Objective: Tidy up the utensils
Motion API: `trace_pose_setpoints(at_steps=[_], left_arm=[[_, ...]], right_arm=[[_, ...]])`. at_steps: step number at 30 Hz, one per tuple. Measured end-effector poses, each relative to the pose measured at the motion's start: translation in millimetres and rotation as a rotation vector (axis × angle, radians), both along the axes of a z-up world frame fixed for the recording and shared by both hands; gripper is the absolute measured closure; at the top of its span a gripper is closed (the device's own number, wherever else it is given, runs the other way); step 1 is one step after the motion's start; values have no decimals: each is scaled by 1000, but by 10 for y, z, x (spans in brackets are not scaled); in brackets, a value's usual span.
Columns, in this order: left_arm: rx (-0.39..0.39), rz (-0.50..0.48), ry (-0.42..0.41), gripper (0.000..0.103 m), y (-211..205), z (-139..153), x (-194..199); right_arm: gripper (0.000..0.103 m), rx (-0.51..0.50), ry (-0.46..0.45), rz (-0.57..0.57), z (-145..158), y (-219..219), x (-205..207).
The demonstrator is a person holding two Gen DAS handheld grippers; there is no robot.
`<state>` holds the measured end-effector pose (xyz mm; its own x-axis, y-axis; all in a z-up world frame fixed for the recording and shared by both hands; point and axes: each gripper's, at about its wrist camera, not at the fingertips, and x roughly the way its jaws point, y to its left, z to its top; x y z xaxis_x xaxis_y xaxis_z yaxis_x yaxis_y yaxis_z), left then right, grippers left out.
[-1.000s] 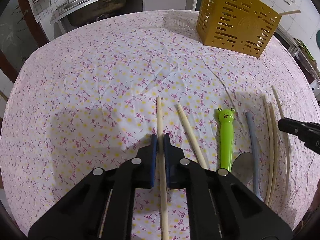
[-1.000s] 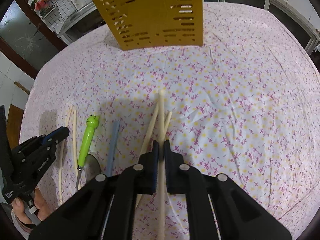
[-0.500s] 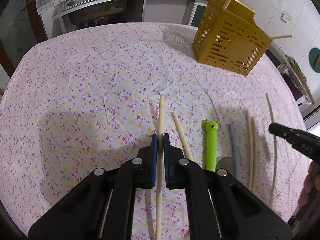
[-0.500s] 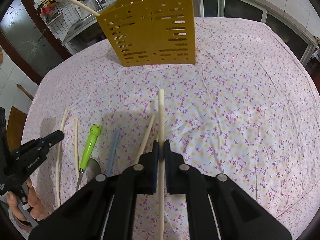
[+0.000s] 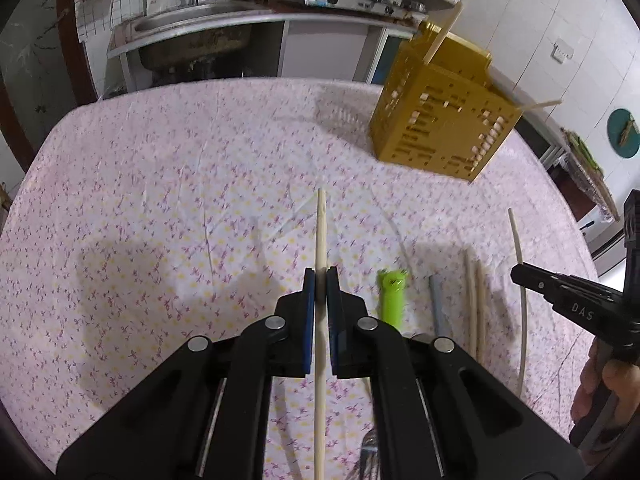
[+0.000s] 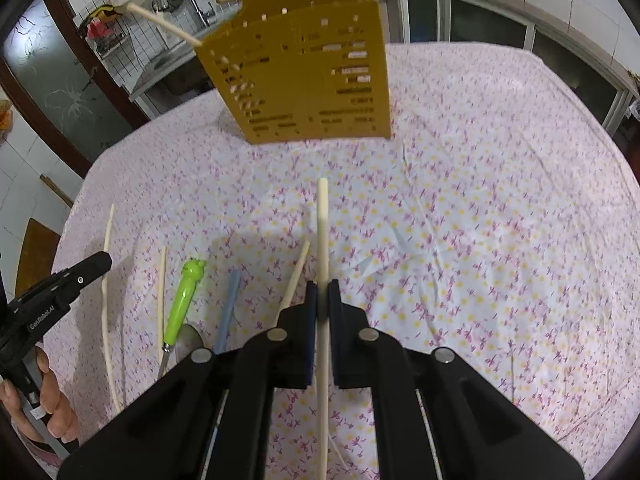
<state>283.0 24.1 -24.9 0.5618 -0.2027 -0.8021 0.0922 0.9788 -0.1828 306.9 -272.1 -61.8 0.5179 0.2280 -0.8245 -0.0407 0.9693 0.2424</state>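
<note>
My left gripper [image 5: 320, 278] is shut on a pale wooden chopstick [image 5: 320, 228], held above the flowered tablecloth [image 5: 168, 208]. My right gripper [image 6: 322, 286] is shut on another chopstick [image 6: 322, 232], also clear of the cloth. Each gripper shows in the other's view: the right gripper [image 5: 517, 273] at the right edge, the left gripper [image 6: 103, 259] at the left edge. Below lie a green frog-handled utensil [image 6: 185, 300], a blue-grey handle [image 6: 230, 308] and loose chopsticks [image 5: 474, 312]. The yellow slotted utensil basket [image 5: 440, 128] stands at the far side with chopsticks poking out.
One loose chopstick [image 6: 295, 276] lies just left of my right gripper, another [image 6: 161, 300] left of the frog handle. A metal spoon bowl [image 6: 189, 340] lies near the frog handle's lower end. A sink counter [image 5: 192, 28] and cabinets stand beyond the table. A person's hand [image 6: 48, 396] holds the left gripper.
Both grippers have risen with their chopsticks and tilted up, so the basket and the kitchen behind show more fully. The utensils on the cloth have not moved.
</note>
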Motion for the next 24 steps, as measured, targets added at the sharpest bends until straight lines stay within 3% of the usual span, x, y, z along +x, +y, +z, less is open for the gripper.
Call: trace_pose_setpoints(at_steps=[11, 24], left_arm=[[-56, -21, -289, 99, -222, 558, -124], [-138, -33, -626, 99, -583, 1206, -21]], right_arm=[[97, 28, -288, -4, 576, -65, -138], [97, 4, -760, -51, 1160, -208, -192]])
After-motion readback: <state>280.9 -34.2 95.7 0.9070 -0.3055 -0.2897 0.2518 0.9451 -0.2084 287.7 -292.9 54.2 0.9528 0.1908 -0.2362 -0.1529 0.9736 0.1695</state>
